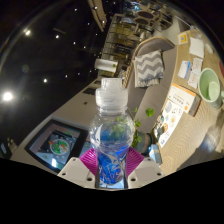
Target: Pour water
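Observation:
A clear plastic water bottle [110, 135] with a white cap and a blue label stands up between my fingers. My gripper [110, 165] is shut on the bottle, with both pink pads [90, 160] pressed against its lower body. The whole scene beyond is tilted, so the bottle is lifted off any surface. A light green cup [209, 86] sits on the table [190, 125] well beyond the bottle and off to the right.
A grey-and-white patterned cloth [148, 67] lies on the pale table beyond the bottle. Cards or papers [180, 105] lie near the green cup. A dark-framed tray [55, 145] with a round object lies to the left. Ceiling lights show above.

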Motion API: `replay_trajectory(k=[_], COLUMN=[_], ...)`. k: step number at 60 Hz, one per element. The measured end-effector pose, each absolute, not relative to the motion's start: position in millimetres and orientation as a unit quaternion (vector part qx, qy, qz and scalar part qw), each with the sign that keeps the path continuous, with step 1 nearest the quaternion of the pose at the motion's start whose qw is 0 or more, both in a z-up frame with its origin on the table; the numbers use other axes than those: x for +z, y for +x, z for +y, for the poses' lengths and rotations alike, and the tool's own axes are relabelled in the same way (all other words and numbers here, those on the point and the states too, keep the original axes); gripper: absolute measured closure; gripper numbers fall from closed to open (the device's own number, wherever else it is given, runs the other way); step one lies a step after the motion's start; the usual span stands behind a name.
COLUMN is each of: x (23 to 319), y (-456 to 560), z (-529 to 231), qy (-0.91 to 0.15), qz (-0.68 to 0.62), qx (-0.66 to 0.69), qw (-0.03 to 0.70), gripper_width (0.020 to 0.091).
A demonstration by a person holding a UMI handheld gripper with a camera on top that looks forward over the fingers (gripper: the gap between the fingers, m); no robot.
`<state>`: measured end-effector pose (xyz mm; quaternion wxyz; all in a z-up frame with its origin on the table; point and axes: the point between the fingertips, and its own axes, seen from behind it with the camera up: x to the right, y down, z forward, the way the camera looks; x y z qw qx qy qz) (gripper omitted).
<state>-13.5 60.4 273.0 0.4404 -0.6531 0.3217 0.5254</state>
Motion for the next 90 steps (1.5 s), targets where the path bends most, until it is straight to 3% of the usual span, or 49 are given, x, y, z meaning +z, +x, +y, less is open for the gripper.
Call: replay_trajectory(k=[24, 38, 46, 56, 63, 72, 80, 90], x=[199.1, 184.5, 190.1, 220.6, 265.7, 288.7, 259.7, 203.4], y=[106.6, 103.9, 97.3, 136.9, 200.3, 264.4, 312.8, 346.1], z=[91.2, 88.6, 77.8, 70.0, 59.4, 37.2, 20.2, 3.1], qy=[-0.385, -0.417, -0.546, -0.699, -0.739, -0.765, -0.785, -0.803], qz=[0.557, 0.556, 0.487, 0.343, 0.25, 0.143, 0.089, 0.06], qx=[0.697, 0.69, 0.631, 0.473, 0.334, 0.145, 0.041, -0.018], qw=[0.235, 0.203, 0.258, 0.412, 0.529, 0.611, 0.611, 0.593], gripper_width=[0.079, 0.0789, 0.0789, 0.0789, 0.0786, 0.0786, 0.0787, 0.0788])
